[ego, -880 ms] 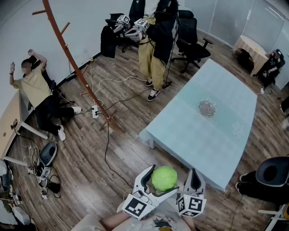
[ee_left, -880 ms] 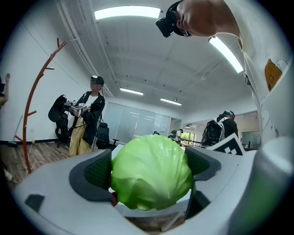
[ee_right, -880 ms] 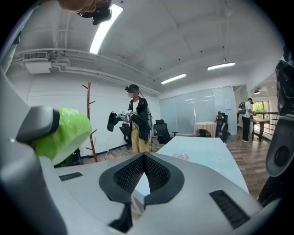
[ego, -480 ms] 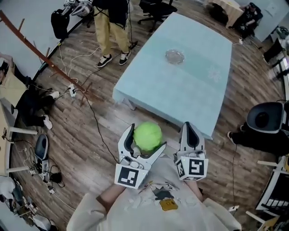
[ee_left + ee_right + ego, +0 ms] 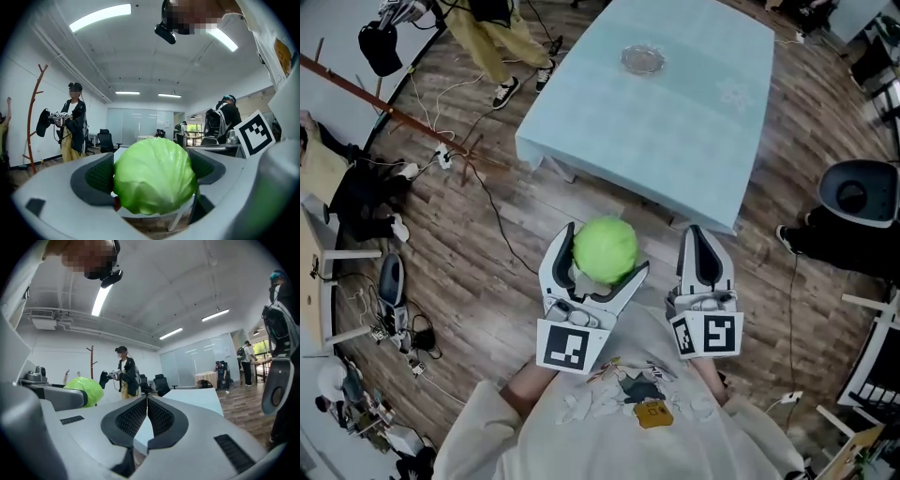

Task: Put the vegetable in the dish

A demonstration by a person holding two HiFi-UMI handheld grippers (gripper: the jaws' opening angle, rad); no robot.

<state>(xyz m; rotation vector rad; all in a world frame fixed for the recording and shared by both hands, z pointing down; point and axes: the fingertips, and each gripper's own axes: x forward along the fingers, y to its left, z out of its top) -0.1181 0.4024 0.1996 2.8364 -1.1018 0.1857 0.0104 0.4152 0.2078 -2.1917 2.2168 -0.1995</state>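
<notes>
A round green cabbage (image 5: 605, 249) sits between the jaws of my left gripper (image 5: 596, 258), which is shut on it; in the left gripper view the cabbage (image 5: 154, 176) fills the space between the dark pads. My right gripper (image 5: 705, 253) hangs beside it with its pads pressed together and nothing in them; its own view shows the right gripper (image 5: 146, 420) shut, with the cabbage (image 5: 86, 388) off to the left. A clear glass dish (image 5: 642, 59) stands far off on the pale blue table (image 5: 675, 122). Both grippers are held close to my chest, above the wooden floor.
The table's near edge lies just ahead of the grippers. A black office chair (image 5: 858, 192) stands at the right. A wooden coat stand (image 5: 394, 94), cables and a power strip lie at the left, with a person standing (image 5: 492, 37) and another sitting (image 5: 337, 183) by the wall.
The table and the dish have slid up and farther off in the head view as the view tipped down. The cabbage stays gripped in the left gripper; the right stays shut.
</notes>
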